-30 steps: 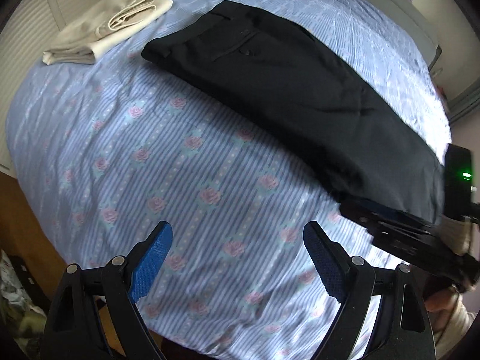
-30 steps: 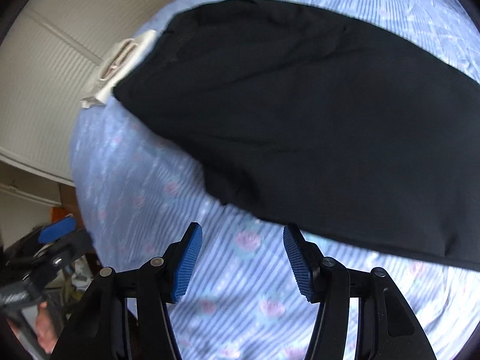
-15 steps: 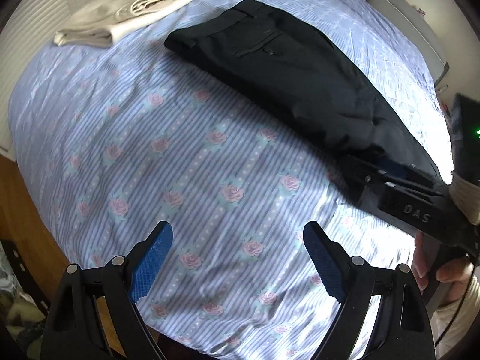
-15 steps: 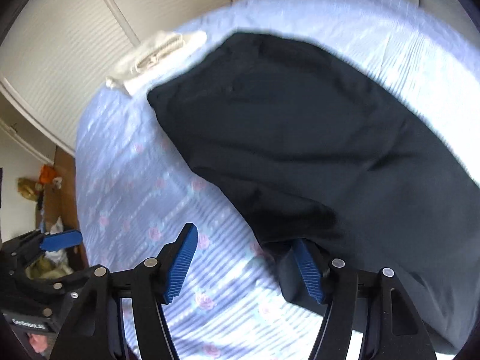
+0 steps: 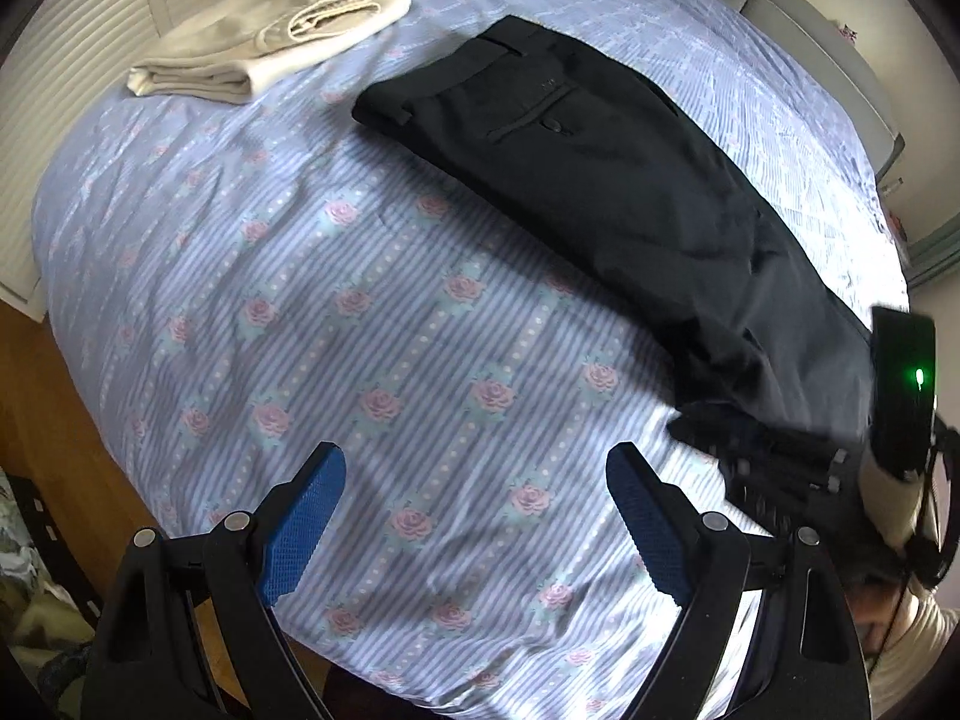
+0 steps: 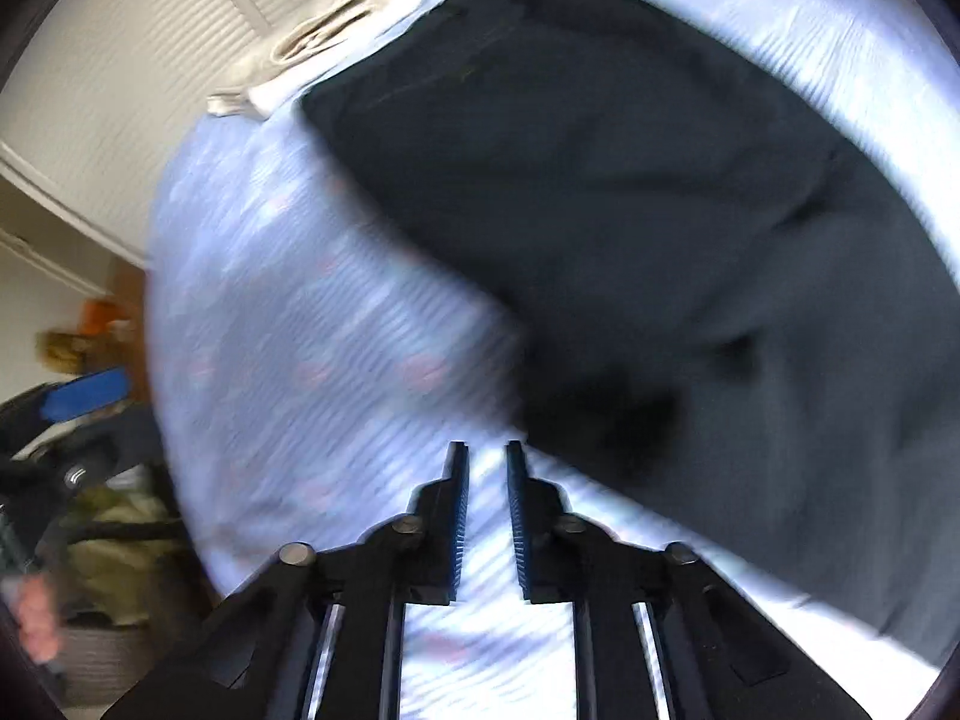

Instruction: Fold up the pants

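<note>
While the left gripper (image 5: 474,516) gapes over bare sheet (image 5: 360,312), the pants (image 5: 600,180) stretch diagonally to its right, hem beside the right gripper (image 6: 486,516), which has just snapped closed, gripping nothing.

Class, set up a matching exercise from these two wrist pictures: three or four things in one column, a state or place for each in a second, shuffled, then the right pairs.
Things:
1. black pants
2. beige garment
3. left gripper
4. right gripper

States:
A. jaws nearly together, nothing between them
B. folded, at the bed's far corner
C. laid out long across the striped sheet
D. jaws wide apart over bare sheet

Pairs: 1-C, 2-B, 3-D, 4-A
</note>
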